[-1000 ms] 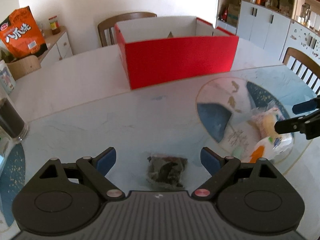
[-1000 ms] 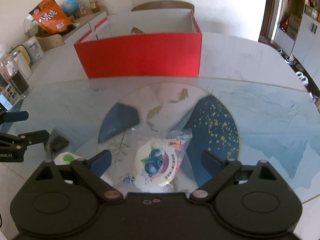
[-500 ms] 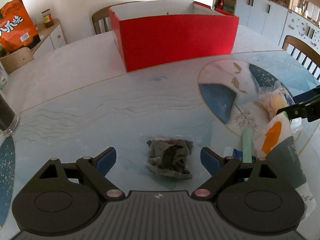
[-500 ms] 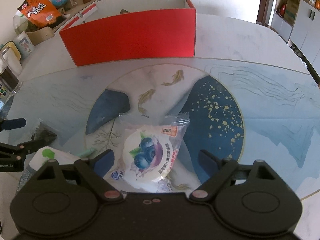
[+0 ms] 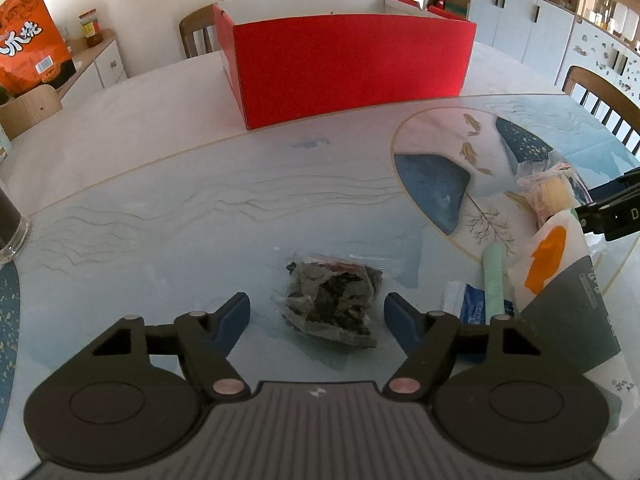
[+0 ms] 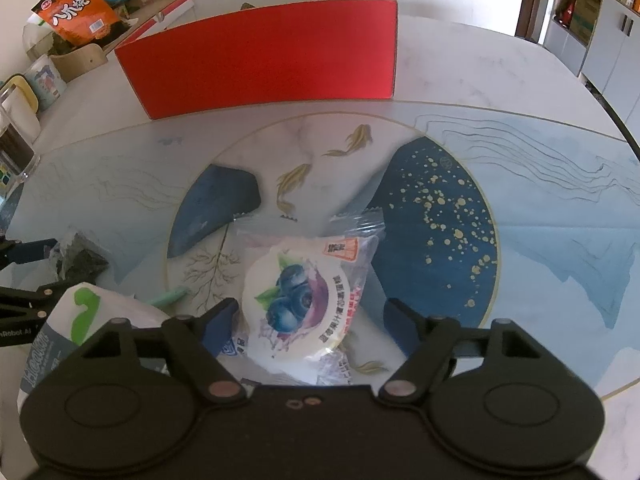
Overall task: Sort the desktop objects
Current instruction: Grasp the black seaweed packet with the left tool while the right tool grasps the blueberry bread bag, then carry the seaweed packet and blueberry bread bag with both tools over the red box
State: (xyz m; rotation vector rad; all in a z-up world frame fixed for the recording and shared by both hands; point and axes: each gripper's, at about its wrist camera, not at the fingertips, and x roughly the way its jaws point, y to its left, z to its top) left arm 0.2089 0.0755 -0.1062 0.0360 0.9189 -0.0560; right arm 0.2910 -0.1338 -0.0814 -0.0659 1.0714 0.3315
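Left claw [image 5: 316, 314] low over the table [image 5: 160, 208], pointing down, jaws closing in. Small clear bag of dark stuff [image 5: 332, 304] lying flat between the two blue pads, not touched yet, a gap on each side. Just to the right, a green stick [image 5: 493, 280], a little blue and white packet [image 5: 464, 300] and a big white and grey bag [image 5: 560, 280].

Right claw [image 6: 310, 318] also low and pointing down, jaws closing in too. Round blueberry snack pack [image 6: 304, 300] lying between its pads. Left pad touching the pack's edge or just beside it, hard to tell which; right pad apart from it.

Big red box [image 5: 348, 64] standing open farther back on the table, well apart from both packs. Orange bag [image 6: 76, 12] on the side counter.
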